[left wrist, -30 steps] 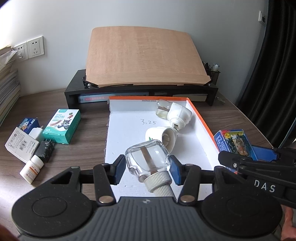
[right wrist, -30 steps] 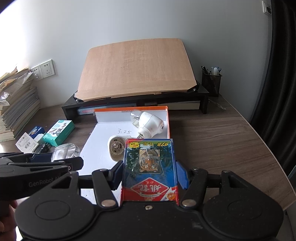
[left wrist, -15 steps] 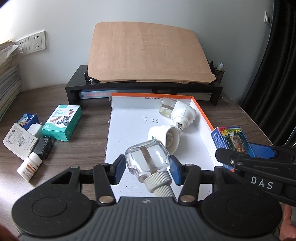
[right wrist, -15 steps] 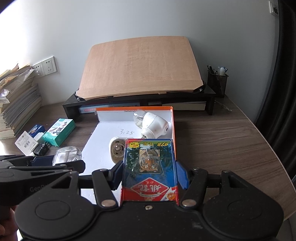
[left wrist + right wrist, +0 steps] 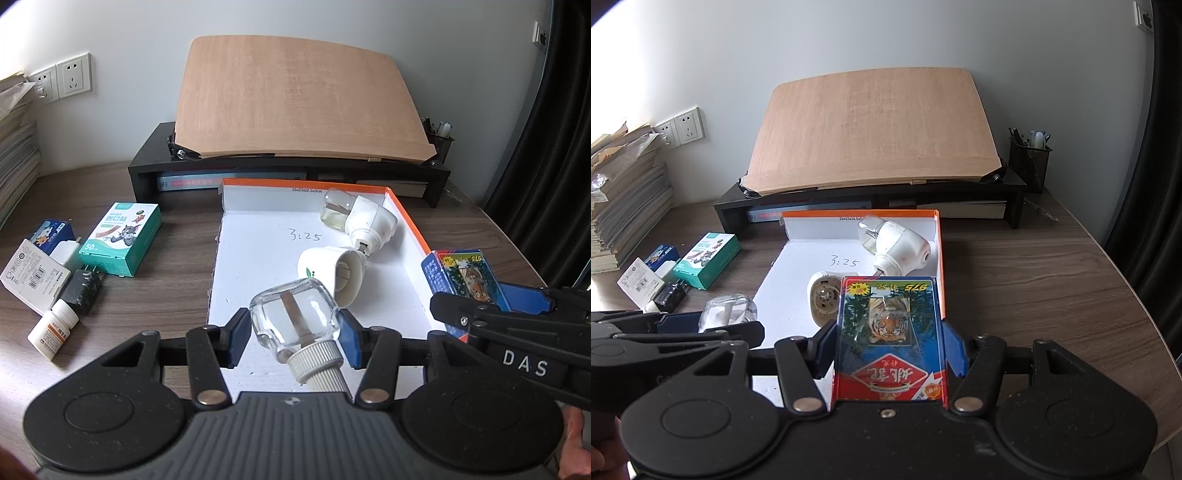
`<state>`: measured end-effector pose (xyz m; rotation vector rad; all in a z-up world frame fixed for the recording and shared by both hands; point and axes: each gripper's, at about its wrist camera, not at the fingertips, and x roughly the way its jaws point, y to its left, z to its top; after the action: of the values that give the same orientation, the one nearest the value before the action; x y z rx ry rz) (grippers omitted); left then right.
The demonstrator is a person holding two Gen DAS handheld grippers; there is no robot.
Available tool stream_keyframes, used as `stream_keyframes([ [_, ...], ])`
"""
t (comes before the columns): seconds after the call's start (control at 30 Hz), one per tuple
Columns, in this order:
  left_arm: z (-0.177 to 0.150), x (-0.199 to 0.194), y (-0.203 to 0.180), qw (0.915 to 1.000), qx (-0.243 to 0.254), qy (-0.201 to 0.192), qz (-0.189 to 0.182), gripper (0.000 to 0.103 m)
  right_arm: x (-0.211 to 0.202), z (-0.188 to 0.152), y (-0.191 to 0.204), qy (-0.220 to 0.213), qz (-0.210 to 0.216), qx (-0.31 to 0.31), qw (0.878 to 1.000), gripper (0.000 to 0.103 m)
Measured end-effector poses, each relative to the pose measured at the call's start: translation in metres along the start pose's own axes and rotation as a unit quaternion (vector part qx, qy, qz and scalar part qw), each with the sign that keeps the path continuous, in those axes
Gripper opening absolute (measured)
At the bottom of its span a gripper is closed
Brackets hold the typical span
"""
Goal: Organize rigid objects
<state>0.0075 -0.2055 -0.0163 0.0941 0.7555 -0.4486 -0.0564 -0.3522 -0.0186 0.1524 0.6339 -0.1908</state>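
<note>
My left gripper [image 5: 293, 334] is shut on a clear glass refill bottle [image 5: 294, 319] with a ribbed white cap, held over the near edge of a white tray with an orange rim [image 5: 258, 254]. My right gripper [image 5: 890, 343] is shut on a blue and red playing card box [image 5: 889, 336] with a tiger picture, held above the tray's right near corner [image 5: 940, 280]. The card box also shows in the left wrist view [image 5: 463, 275]. Two white plug-in vaporizers [image 5: 364, 223] [image 5: 332, 271] lie in the tray.
Left of the tray lie a green plaster box [image 5: 122, 238], a black plug adapter [image 5: 81, 290], a small white pill bottle [image 5: 53, 328] and other small boxes [image 5: 33, 275]. A black monitor riser [image 5: 288, 173] under a wooden board stands behind. A pen holder [image 5: 1030, 162] is back right.
Both grippers have drawn back and risen slightly with their objects still held. Nothing was let go.
</note>
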Motion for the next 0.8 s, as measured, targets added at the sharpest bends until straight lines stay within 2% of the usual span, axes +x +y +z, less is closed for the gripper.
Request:
stream_keyframes([
  [0.8, 0.006, 0.010, 0.009, 0.9999, -0.001, 0.007, -0.010, 0.051, 0.012, 0.002, 0.005, 0.011, -0.004, -0.001, 1.000, 0.071],
])
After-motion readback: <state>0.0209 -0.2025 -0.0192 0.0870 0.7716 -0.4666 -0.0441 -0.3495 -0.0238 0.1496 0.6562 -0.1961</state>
